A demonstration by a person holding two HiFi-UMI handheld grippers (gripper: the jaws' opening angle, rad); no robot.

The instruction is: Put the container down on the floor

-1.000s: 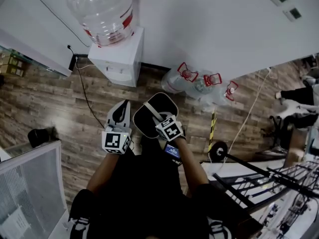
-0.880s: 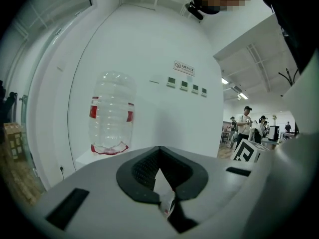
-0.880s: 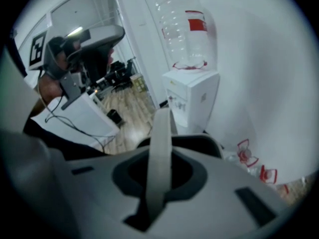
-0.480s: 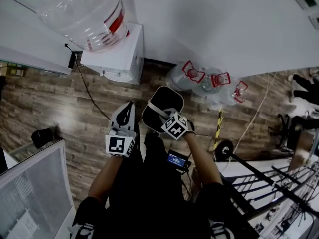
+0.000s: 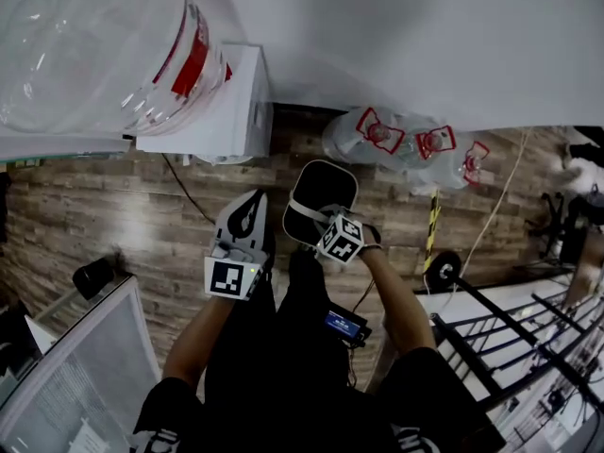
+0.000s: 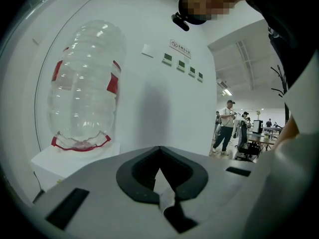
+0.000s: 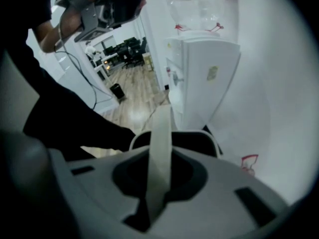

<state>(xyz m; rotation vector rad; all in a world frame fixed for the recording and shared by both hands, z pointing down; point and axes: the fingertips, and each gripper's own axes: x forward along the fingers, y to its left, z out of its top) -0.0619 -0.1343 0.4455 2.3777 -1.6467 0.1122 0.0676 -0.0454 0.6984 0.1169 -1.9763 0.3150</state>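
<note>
Gripping the pale handle [image 7: 160,148] of the black container [image 5: 321,192], the right gripper [image 5: 324,217] has its jaws closed tight on the strap, which runs up between them in the right gripper view. The container hangs below that gripper, in front of the water dispenser [image 5: 222,111] and a little to its right in the head view. Whether its base touches the wooden floor [image 5: 113,215] cannot be told.

The left gripper [image 5: 250,206] sits just beside the container, on the side directly in front of the dispenser. Its jaws are together with nothing between them, pointing towards the dispenser.

Beyond both, the dispenser stands against the white wall [image 5: 425,36] with a large clear bottle [image 5: 85,45] upturned on top. To the dispenser's right, three spare bottles [image 5: 377,135] with red handles stand along the wall.
</note>
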